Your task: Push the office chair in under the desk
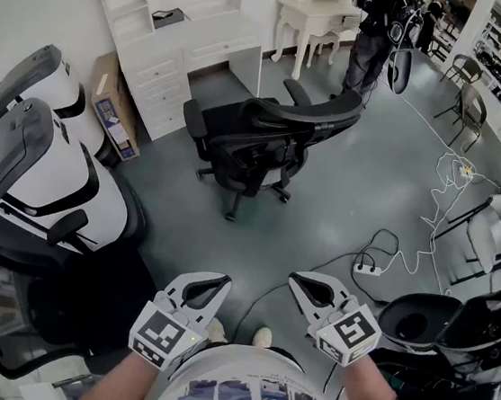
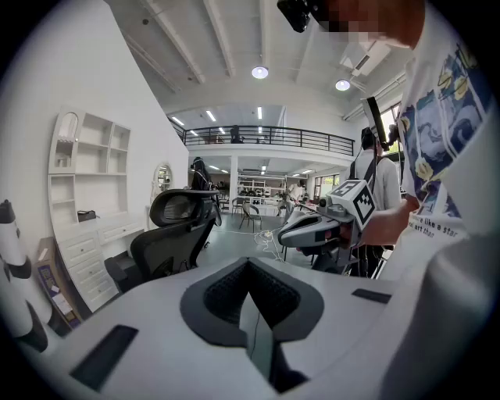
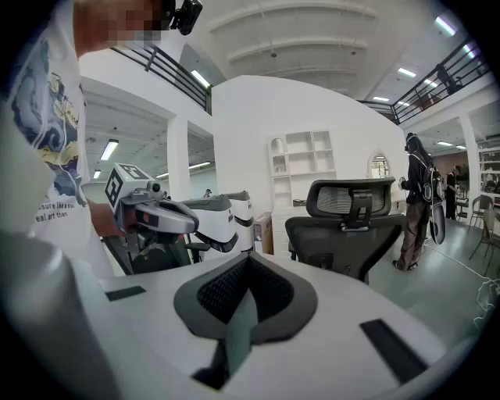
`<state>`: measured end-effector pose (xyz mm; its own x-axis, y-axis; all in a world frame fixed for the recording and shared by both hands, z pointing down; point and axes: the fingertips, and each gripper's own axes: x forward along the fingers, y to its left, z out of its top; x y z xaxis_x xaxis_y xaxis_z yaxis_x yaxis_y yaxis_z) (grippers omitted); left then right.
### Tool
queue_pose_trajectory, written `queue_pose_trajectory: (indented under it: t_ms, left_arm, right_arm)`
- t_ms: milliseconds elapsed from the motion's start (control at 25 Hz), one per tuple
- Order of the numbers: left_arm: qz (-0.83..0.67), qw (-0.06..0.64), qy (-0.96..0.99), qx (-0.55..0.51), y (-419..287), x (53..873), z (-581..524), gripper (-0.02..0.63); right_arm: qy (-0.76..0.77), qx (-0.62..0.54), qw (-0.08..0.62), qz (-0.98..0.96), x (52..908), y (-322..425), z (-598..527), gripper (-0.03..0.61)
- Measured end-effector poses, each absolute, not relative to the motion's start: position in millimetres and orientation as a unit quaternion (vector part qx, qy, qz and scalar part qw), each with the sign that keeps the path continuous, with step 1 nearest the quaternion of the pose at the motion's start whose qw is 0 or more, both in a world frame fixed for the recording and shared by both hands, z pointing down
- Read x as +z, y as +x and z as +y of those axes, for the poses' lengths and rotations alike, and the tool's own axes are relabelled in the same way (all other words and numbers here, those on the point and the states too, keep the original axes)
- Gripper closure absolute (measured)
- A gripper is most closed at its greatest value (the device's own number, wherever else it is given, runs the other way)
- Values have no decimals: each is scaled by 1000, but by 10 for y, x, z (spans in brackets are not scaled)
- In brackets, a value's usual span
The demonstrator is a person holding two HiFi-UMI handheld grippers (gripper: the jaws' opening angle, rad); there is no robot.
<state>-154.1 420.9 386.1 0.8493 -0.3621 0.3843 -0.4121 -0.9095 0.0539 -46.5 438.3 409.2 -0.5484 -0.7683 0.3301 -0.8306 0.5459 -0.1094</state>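
Grey floor [image 1: 368, 200] bears office chair [image 1: 257, 146] near white desk [image 1: 193, 38]; left claw [image 1: 219, 281] and right claw [image 1: 298, 282] clenched empty.

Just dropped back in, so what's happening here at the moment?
A person is holding the left gripper and the right gripper close to their body. Both are shut and empty. The black office chair stands out on the open floor, clear of the white desk, and neither gripper is touching it. The push has not yet begun. Another person stands in the background beyond the chair.
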Motion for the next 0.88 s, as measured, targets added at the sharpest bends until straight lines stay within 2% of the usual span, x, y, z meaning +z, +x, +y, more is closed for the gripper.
queue_pose_trajectory:
  t_ms: [800, 880]
  left_arm:
    - [-252, 69, 942, 211, -1151, 3985, 4013, 600]
    - [-258, 69, 939, 215, -1170, 4014, 3851, 598]
  right_arm:
    - [449, 131, 130, -874, 4347, 321, 4277, 552]
    - [453, 139, 133, -870, 4397, 419, 4154, 533]
